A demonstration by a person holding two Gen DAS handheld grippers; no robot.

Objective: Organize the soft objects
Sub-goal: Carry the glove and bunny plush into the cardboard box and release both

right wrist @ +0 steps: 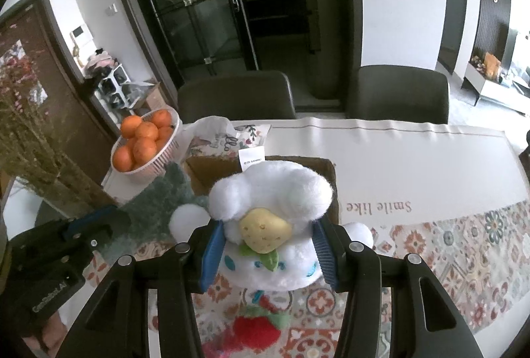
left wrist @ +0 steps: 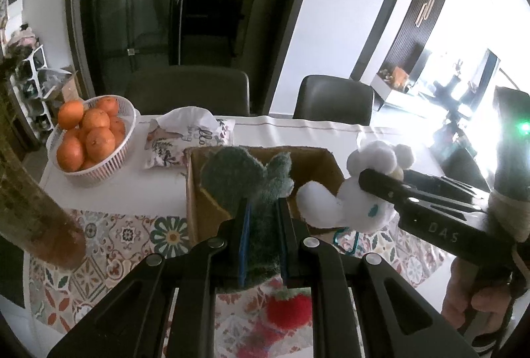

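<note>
My left gripper [left wrist: 263, 212] is shut on a grey-green plush toy [left wrist: 245, 175], held up in front of an open cardboard box [left wrist: 318, 159]. My right gripper [right wrist: 265, 235] is shut on a white plush toy [right wrist: 271, 192] with a yellow strawberry on it, also raised near the box [right wrist: 205, 167]. In the left wrist view the white plush [left wrist: 351, 195] hangs to the right of the green one, pinched by the right gripper [left wrist: 374, 179]. A red strawberry plush [left wrist: 288, 311] lies on the patterned cloth below both; it shows too in the right wrist view [right wrist: 255, 329].
A white basket of oranges [left wrist: 126, 139] stands at the table's far left, next to a printed pouch [left wrist: 188, 139]. A vase of dried branches [left wrist: 29, 202] rises at the left. Two dark chairs [left wrist: 334, 99] stand behind the table [right wrist: 414, 165].
</note>
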